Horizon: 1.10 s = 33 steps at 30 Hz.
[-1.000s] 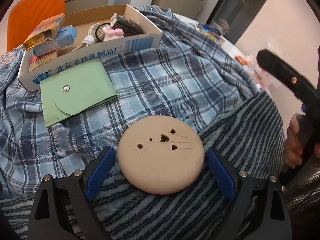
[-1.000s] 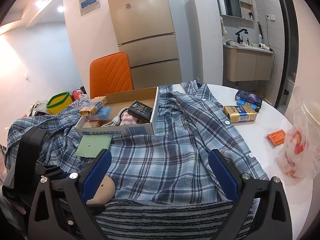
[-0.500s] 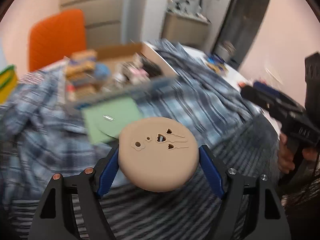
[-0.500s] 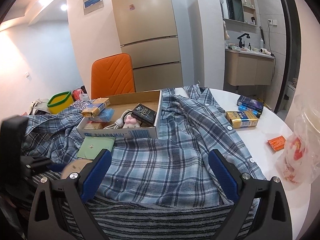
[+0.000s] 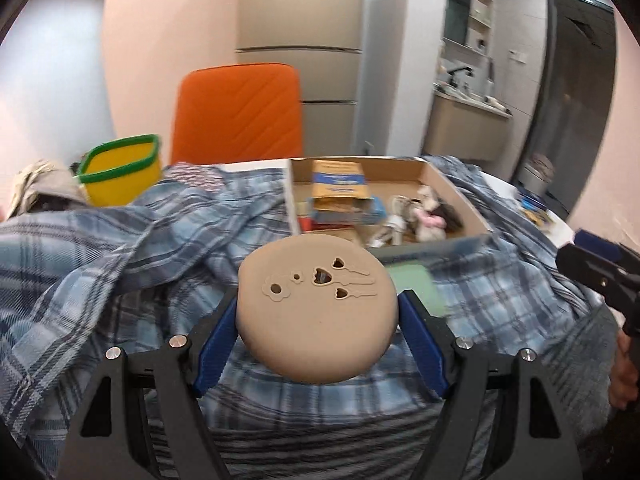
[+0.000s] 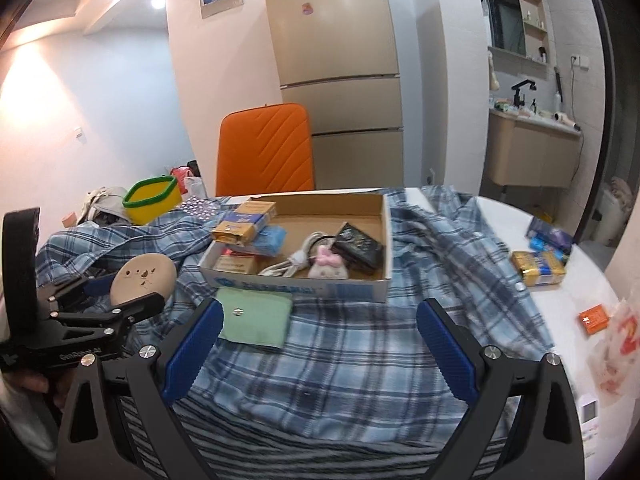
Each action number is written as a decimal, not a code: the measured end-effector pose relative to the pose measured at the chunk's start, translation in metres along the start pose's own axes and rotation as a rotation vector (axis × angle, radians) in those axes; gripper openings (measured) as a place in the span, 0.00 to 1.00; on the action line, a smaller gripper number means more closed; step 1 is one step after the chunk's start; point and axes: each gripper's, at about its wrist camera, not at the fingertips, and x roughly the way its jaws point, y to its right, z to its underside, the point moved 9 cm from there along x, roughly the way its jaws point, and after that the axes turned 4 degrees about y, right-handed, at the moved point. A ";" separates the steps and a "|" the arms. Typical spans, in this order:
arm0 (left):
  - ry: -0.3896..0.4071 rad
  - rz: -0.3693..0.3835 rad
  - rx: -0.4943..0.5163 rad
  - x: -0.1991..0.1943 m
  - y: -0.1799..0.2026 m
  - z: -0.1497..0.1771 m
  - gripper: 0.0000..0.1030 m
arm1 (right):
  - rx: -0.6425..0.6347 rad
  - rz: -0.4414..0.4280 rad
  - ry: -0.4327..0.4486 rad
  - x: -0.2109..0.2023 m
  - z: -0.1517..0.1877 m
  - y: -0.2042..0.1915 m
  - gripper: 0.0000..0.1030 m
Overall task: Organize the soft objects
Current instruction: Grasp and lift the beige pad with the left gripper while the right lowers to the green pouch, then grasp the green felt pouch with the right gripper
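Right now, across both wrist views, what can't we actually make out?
- Underside of the beige round pad in the left claw: hidden by the pad itself in both views.
- Print on the cardboard box front: motion-blurred in the left view, too small in the right.
- Green pouch: mostly covered by the pad in the left view.
- What lies under the plaid shirt: covered.
- Right claw: open, nothing between its fingers.
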 end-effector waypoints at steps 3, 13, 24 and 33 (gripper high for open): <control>0.015 -0.040 -0.048 0.005 -0.015 0.005 0.74 | 0.027 0.011 -0.058 0.018 0.009 -0.010 0.96; 0.062 -0.133 -0.203 0.001 -0.055 0.009 0.74 | -0.007 0.025 -0.262 0.084 0.028 -0.055 0.96; 0.003 -0.083 -0.161 0.013 -0.042 0.018 0.75 | 0.105 -0.112 -0.392 0.127 0.049 -0.053 0.77; -0.029 -0.069 -0.121 0.018 -0.031 0.022 0.75 | 0.196 -0.170 -0.431 0.140 0.060 -0.041 0.38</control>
